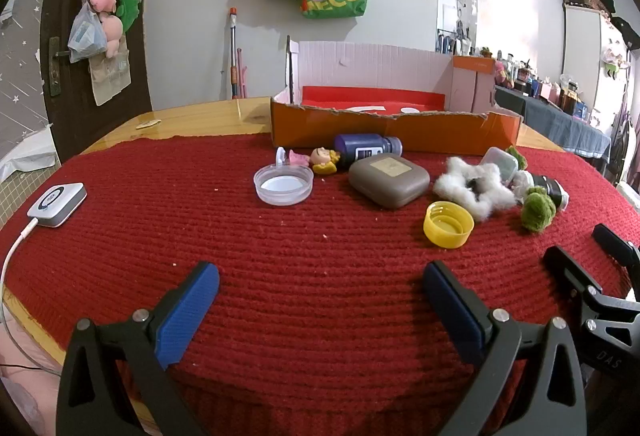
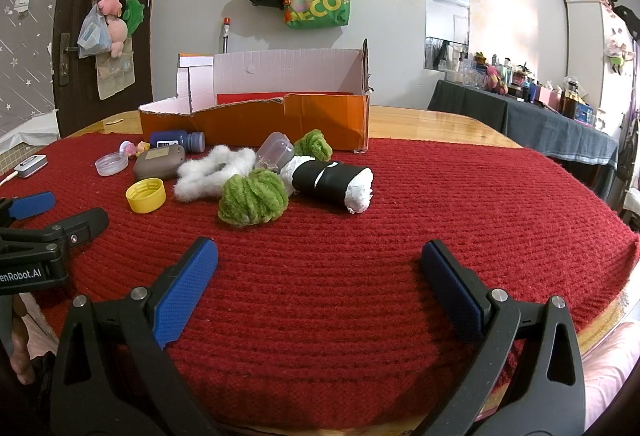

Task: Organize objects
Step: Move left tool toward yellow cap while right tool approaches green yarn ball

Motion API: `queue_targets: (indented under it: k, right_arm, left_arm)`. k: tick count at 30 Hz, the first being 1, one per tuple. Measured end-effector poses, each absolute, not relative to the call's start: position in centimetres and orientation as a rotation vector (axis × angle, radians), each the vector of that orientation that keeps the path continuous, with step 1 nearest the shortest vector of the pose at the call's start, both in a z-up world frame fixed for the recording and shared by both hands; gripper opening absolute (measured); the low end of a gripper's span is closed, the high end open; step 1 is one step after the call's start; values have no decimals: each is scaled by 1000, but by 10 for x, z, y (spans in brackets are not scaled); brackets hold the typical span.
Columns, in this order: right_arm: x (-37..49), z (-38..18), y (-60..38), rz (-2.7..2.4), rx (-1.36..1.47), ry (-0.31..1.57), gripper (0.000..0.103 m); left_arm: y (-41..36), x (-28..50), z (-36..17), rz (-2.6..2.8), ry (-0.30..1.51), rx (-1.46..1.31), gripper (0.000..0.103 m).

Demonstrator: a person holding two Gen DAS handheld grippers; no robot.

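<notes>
Both claws are hovering low over the red knitted mat [image 1: 160, 196] with nothing between their pads. The left gripper [image 1: 320, 292] is standing with its blue pads spread wide apart, and the right gripper [image 2: 320, 268] is doing the same.

Taking the orange cardboard box [image 2: 280, 120] as the landmark, all the loose things are lying in a cluster just in front of its long open side, on the side toward the claws. None appears to be inside it yet, though its floor is only partly in view.

The black-and-white rolled cloth [image 2: 332, 180] is sitting in front of the box's right half, its long axis running slantwise from upper left to lower right across the right wrist view. That puts it ahead of the right claw and slightly left of its centre line. The green fuzzy ball [image 2: 252, 196] is touching its near-left end.

In front of the box's left half, the brown rounded case [image 1: 388, 180] and the clear plastic lid [image 1: 283, 185] are lying ahead of the left claw, with the yellow bottle cap [image 1: 448, 224] nearer still.

So the right hand is probably the nearer one for the rolled cloth, and it would need to close across the roll's short width, not along its length.
</notes>
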State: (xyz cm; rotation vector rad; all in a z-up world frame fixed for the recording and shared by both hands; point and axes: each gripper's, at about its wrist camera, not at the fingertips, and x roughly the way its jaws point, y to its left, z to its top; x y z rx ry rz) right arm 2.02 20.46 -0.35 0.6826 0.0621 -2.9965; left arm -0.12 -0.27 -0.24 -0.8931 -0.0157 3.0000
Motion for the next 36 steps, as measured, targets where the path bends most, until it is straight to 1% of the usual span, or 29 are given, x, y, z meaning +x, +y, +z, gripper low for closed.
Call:
queue_targets:
  k: [9, 15, 19, 22, 24, 25, 26, 27, 28, 29, 33, 36]
  right_arm:
    - [20, 0, 205, -2971, 731, 69, 103]
    - [17, 11, 209, -2921, 808, 68, 103]
    - [16, 25, 208, -2893, 810, 69, 98]
    - [9, 36, 206, -2871, 831, 78, 92]
    - [1, 39, 206, -2844, 868, 60, 85]
    - [-2, 39, 207, -2827, 887, 44, 78]
    - [-7, 38, 209, -2807, 913, 27, 71]
    - [-10, 37, 209, -2791, 936, 16, 69]
    - [-13, 36, 210, -2774, 953, 3, 64]
    - [-16, 35, 210, -2750, 968, -14, 59]
    - [-19, 36, 208, -2715, 980, -10, 58]
    - [-22, 38, 204, -2693, 974, -4, 58]
  left_arm:
    - [-2, -3, -1, 2969, -9, -935, 103]
    - [5, -3, 10, 2929, 43, -967, 103]
    - [18, -1, 26, 2902, 118, -908, 103]
    - [27, -6, 36, 2873, 167, -889, 103]
    - [31, -13, 39, 2839, 172, -906, 103]
    - [33, -15, 39, 2823, 171, -914, 103]
    - [35, -19, 39, 2806, 173, -929, 101]
    - [37, -22, 37, 2789, 176, -942, 99]
    - [39, -24, 37, 2772, 180, -956, 94]
    - [40, -26, 35, 2753, 181, -971, 91]
    - [41, -33, 32, 2721, 174, -999, 91]
    - [42, -38, 31, 2708, 174, -1014, 87]
